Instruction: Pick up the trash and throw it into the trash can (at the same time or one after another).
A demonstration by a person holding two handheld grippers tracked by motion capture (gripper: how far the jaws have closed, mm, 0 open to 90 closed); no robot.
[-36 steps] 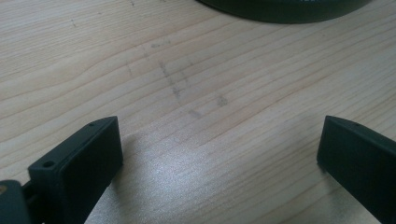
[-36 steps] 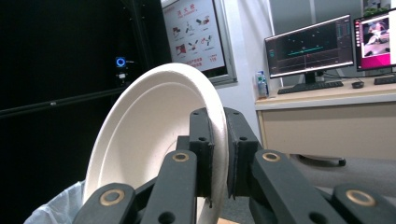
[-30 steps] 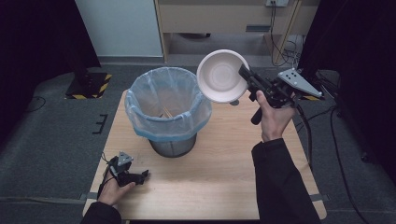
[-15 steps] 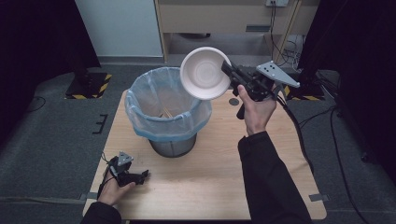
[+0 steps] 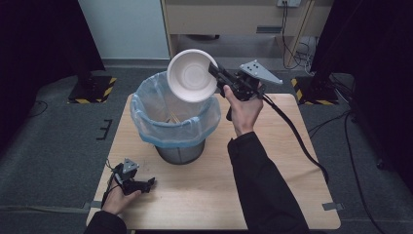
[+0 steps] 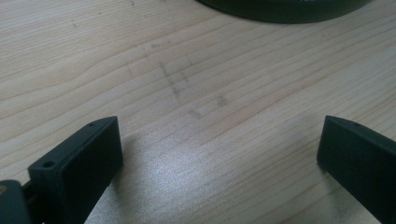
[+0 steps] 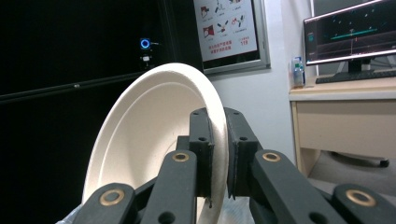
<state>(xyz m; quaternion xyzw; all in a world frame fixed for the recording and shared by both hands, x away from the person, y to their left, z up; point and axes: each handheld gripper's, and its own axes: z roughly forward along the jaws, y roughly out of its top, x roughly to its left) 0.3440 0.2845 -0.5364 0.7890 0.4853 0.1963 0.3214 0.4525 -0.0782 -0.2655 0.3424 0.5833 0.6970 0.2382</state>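
A: Dim room, grey floor, and a pale wooden worktop [image 5: 272, 195] in the lower middle of the high view, with a cabinet along the top edge.

B: And the paper plate [image 5: 192, 74]?

A: Upper centre of that frame, tipped on edge with its hollow side facing the camera, hanging over the far right part of the bin's mouth. The right gripper [image 5: 217, 74] has its fingers [image 7: 201, 154] clenched on the plate's rim; in the right gripper view the two pads pinch the thin edge [image 7: 217, 149] with the plate [image 7: 154, 140] fanning out to the left.

B: What could go wrong?

A: As I see it, the grip is on a very small bite of rim. A light plate held that way could pivot or slip if the hand swings. If it is let go while this far to the right of the opening, it might strike the rim of the bin [image 5: 173, 122] and slide down outside onto the worktop.

B: The blue liner [image 5: 146, 127]?

A: It is folded loosely over the rim. A plate landing flat could bridge the opening or drag the liner inward instead of dropping through.

B: The other hand?

A: The left gripper [image 5: 146, 183] rests at the lower left of the worktop, well apart from the bin. Its fingers [image 6: 88, 158] are spread wide with only bare wood between them, so nothing steadies the bin if it gets bumped.
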